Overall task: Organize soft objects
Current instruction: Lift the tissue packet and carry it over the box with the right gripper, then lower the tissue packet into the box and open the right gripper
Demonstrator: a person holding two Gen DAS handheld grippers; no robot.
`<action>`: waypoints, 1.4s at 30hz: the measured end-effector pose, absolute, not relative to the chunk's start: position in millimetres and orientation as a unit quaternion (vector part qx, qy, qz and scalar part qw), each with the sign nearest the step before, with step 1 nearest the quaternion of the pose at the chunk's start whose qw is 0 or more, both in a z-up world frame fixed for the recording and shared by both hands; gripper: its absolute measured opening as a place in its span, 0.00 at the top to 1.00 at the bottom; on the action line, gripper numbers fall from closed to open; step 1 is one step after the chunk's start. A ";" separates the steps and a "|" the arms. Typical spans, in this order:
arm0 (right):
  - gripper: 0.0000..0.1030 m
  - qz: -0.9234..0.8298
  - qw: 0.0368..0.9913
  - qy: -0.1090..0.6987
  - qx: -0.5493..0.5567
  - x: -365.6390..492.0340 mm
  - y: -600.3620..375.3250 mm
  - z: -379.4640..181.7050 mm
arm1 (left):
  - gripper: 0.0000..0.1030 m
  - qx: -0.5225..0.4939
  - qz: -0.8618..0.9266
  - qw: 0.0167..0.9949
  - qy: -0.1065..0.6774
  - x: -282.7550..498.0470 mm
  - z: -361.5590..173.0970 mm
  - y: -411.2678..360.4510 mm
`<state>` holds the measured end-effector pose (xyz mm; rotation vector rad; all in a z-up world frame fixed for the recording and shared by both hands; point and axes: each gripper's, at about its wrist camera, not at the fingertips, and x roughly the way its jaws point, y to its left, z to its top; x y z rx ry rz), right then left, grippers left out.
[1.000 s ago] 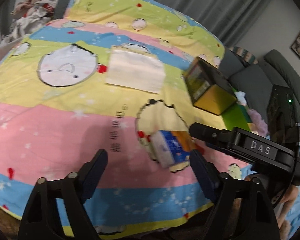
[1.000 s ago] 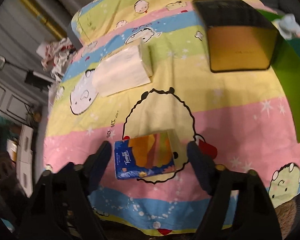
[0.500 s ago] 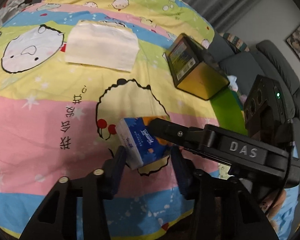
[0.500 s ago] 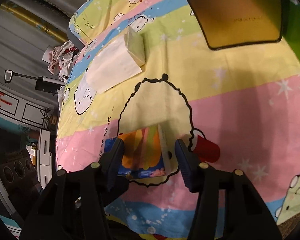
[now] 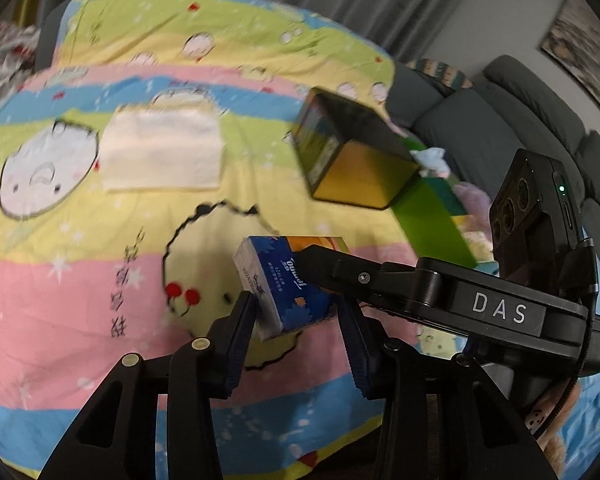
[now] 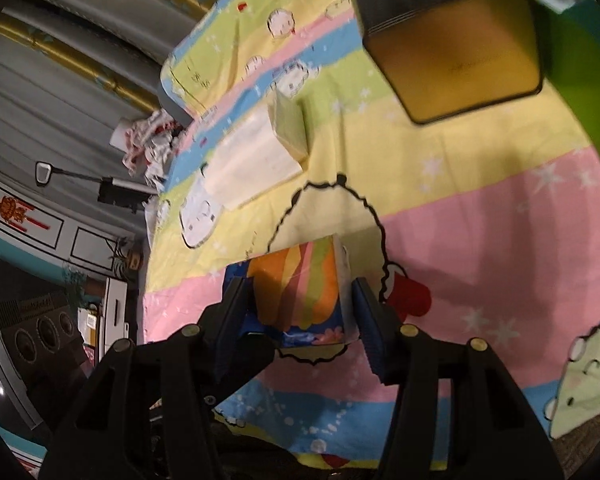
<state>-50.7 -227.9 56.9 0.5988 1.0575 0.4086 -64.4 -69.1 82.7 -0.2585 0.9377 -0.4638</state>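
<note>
A blue and orange tissue pack (image 5: 284,280) is held above the striped cartoon bedsheet (image 5: 80,264). My left gripper (image 5: 296,320) is shut on its near end. My right gripper (image 6: 300,312) is shut on the same pack (image 6: 300,284) from the other side, and its finger (image 5: 340,268) crosses the left wrist view. A white soft tissue pack (image 5: 162,152) lies on the sheet further back; it also shows in the right wrist view (image 6: 256,160).
A black and gold box (image 5: 352,160) lies tilted on the sheet at the back right, also in the right wrist view (image 6: 456,52). A green strip (image 5: 428,216) and a grey sofa (image 5: 480,120) lie to the right. Crumpled cloth (image 6: 148,140) sits at the far corner.
Both grippers closed onto the blue tissue pack and lifted it off the sheet; a second ago they were open around it.
</note>
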 end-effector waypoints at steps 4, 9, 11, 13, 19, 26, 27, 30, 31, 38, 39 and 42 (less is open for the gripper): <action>0.48 0.179 0.826 0.462 0.270 -62.4 -238.4 80.0 | 0.58 -0.107 -0.238 0.866 0.426 -66.6 99.1 -81.2; 0.48 0.166 0.843 0.429 0.278 -73.5 -254.5 100.3 | 0.58 -0.087 -0.259 0.875 0.400 -70.9 119.6 -98.6; 0.48 0.161 0.849 0.417 0.282 -79.0 -259.7 106.2 | 0.58 -0.080 -0.265 0.877 0.392 -72.8 125.6 -106.0; 0.48 0.155 0.854 0.405 0.285 -84.2 -266.6 111.5 | 0.58 -0.073 -0.273 0.879 0.385 -74.7 130.8 -112.9; 0.48 0.133 0.868 0.376 0.296 -96.1 -288.9 122.8 | 0.58 -0.052 -0.299 0.877 0.371 -76.3 143.5 -138.3; 0.47 0.104 0.880 0.346 0.310 -110.2 -320.9 133.7 | 0.58 -0.030 -0.332 0.871 0.360 -77.8 155.7 -171.7; 0.47 0.098 0.881 0.341 0.314 -112.6 -327.2 134.6 | 0.58 -0.026 -0.335 0.870 0.360 -78.5 156.9 -176.7; 0.47 0.085 0.884 0.333 0.318 -116.3 -339.3 137.4 | 0.58 -0.014 -0.348 0.868 0.354 -79.0 160.0 -193.1; 0.47 0.079 0.885 0.330 0.320 -118.0 -344.3 138.6 | 0.58 -0.012 -0.353 0.866 0.353 -78.9 160.9 -198.3; 0.47 0.043 0.889 0.316 0.330 -122.2 -375.2 140.5 | 0.58 -0.009 -0.386 0.851 0.357 -71.9 161.1 -232.7; 0.47 0.036 0.889 0.314 0.331 -121.9 -380.5 140.3 | 0.58 -0.010 -0.391 0.848 0.358 -70.3 160.6 -236.7; 0.46 0.025 0.889 0.311 0.335 -121.0 -393.1 138.2 | 0.58 -0.011 -0.403 0.841 0.362 -64.5 158.1 -250.5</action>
